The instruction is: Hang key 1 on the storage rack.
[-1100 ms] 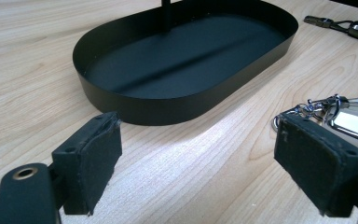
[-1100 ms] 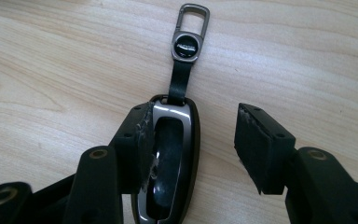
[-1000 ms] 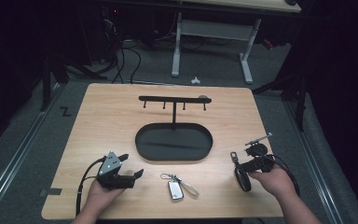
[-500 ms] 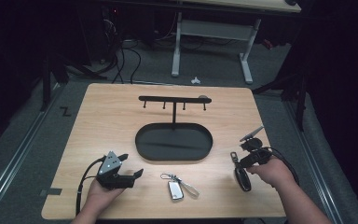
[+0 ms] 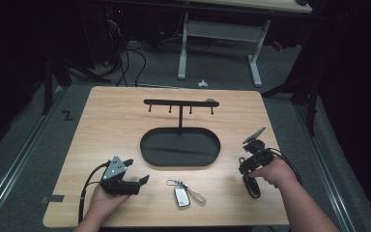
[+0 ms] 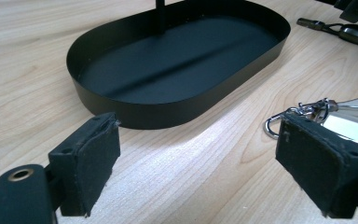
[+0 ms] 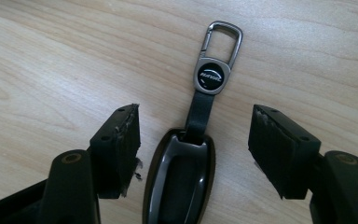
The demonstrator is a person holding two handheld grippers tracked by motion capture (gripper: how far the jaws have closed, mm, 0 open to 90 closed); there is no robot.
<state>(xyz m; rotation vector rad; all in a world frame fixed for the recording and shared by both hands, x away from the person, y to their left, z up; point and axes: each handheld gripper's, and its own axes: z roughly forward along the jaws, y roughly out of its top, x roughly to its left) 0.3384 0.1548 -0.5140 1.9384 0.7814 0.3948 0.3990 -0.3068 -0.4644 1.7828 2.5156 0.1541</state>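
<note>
The wooden table (image 5: 116, 121) carries a black oval tray (image 5: 179, 147) at its middle. The right gripper (image 7: 193, 140), jaws spread and just widening, straddles a dark key fob (image 7: 179, 184) without touching it, near the table's right edge. The left gripper (image 6: 196, 163) rests spread beside a silver key fob (image 5: 181, 196).

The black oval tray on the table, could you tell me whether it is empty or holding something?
Empty. In the left gripper view the tray shows a bare black floor, apart from its own post; the silver key fob lies on the table.
</note>
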